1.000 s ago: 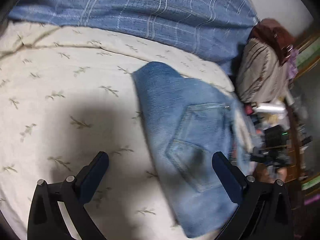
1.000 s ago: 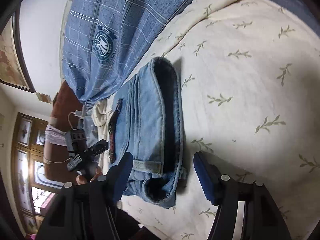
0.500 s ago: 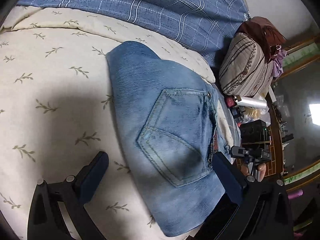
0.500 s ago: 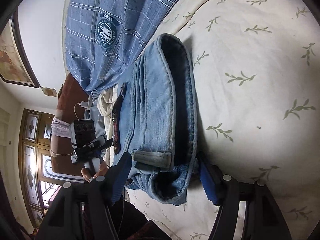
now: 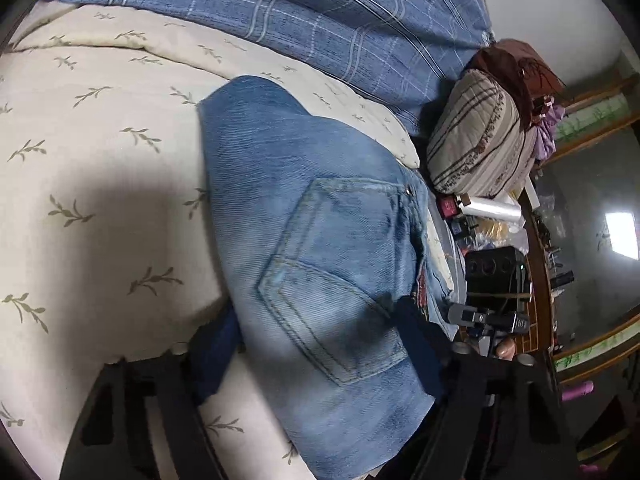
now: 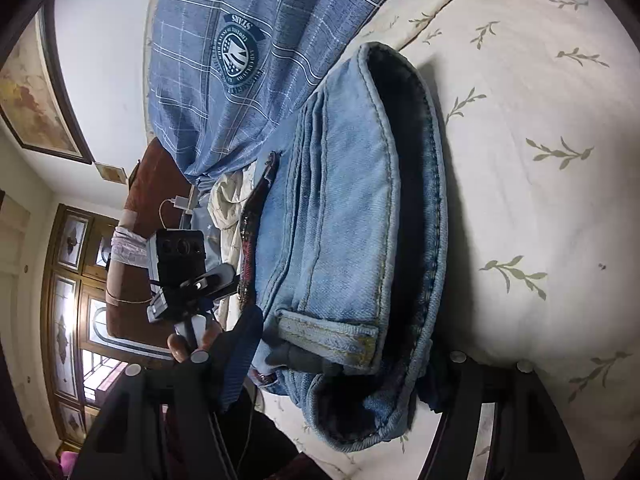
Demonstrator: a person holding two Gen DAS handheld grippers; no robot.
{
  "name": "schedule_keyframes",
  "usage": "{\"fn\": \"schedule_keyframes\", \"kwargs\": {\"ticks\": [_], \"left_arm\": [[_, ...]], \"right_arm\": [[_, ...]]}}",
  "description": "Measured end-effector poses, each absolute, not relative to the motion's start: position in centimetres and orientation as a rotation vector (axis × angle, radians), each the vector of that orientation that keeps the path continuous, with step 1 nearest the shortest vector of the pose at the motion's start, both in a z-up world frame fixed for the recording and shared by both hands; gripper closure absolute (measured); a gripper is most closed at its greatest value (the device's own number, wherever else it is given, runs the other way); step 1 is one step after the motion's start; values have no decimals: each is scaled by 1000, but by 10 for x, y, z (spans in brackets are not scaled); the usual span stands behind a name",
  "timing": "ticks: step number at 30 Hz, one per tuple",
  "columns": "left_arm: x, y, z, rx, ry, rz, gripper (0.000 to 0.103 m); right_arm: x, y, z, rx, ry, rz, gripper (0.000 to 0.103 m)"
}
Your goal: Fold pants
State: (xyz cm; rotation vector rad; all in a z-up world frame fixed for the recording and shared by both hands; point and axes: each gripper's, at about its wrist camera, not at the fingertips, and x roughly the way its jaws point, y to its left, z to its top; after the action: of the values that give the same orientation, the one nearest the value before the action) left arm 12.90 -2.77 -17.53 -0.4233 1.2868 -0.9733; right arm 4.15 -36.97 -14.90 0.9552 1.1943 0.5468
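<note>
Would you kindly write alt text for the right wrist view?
Folded blue jeans lie on a leaf-print cream bedspread, the open right tongs straddling their near end. A blue plaid blanket lies beyond.

Left gripper [image 5: 320, 344] jaws spread wide, straddling the folded jeans [image 5: 320, 240]; right gripper [image 6: 340, 364] likewise wide, straddling the stack's end.

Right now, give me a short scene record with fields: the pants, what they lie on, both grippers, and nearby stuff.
pants: folded blue jeans, back pocket facing up
surface: cream leaf-print bedspread
left gripper: open, fingers straddling the jeans' near end
right gripper: open, fingers either side of the waistband end
behind: blue plaid blanket
beside bed: striped pillow
</note>
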Motion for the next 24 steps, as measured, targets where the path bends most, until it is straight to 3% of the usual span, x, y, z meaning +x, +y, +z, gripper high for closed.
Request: {"fn": "schedule_keyframes", "kwargs": {"ticks": [8,15,24], "left_arm": [[130,-33,-177,-456,1269,-969,30],[128,-33,-173,-429,1232,-964,47],[129,-31,-160,-402,1181,-956,52]], "right_arm": [[39,-365,-146,942,1150,507,33],[38,-346,-126,804,1111,488,52],[40,-324,-99,649,1036,470,56]]}}
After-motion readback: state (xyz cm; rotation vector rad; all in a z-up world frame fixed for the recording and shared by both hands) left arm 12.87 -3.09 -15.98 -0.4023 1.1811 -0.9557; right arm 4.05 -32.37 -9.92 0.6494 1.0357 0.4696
